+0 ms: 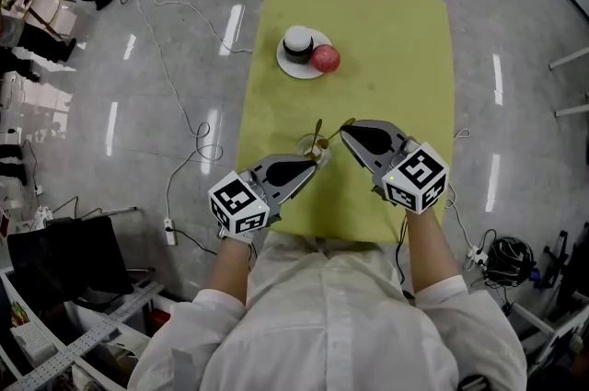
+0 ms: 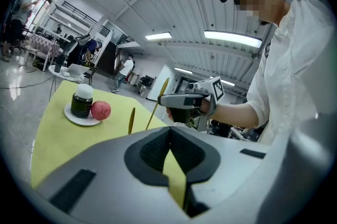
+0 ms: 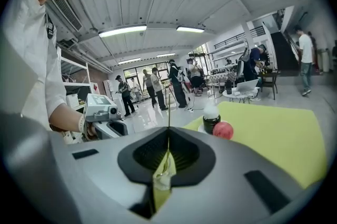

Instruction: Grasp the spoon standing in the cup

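A spoon (image 2: 157,103) standing in the cup (image 1: 307,144) is gripped at its handle by the right gripper (image 1: 345,130), while the left gripper (image 1: 315,167), just beside the cup, is clenched on nothing.

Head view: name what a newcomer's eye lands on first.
The yellow-green tablecloth dominates the middle, with a white plate carrying a dark white-capped jar and a red ball at its far end. Nearer the person, the right gripper is closed on a slim golden spoon leaning out of a clear glass cup. The left gripper, shut and empty, points at the cup.
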### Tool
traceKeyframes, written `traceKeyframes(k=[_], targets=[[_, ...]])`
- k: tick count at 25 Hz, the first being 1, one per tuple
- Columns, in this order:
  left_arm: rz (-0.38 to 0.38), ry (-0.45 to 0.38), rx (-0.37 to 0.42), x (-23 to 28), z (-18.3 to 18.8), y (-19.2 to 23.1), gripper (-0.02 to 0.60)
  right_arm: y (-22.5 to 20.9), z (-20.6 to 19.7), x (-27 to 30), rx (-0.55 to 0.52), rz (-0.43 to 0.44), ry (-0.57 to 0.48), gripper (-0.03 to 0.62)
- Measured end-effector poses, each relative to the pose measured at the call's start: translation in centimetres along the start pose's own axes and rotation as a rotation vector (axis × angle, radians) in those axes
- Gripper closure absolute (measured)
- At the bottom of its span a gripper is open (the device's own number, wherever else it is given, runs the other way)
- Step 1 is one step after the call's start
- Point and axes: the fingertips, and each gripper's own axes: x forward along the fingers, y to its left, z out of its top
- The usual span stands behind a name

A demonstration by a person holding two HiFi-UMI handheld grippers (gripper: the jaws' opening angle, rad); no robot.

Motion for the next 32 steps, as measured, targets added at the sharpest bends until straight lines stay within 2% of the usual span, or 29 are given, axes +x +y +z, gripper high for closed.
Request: traceKeyframes(k=[14,26,32], targets=[[-0.012,0.004,0.014,1.1,0.4,-0.1,0.577,-0.7,0.5,-3.7,0.034,-0.036,-0.040,0.586],[-0.010,0.003,0.022,1.5,0.4,-0.2,0.577,-0.8,-6.8,-3.1,0.159,-0.013,0.102,0.586],[-0.011,0.010,0.020,1.6,0.2,-0.4,0.577,-1.2,-9.1,-2.7,0.216,0.005,0.152,0.586]])
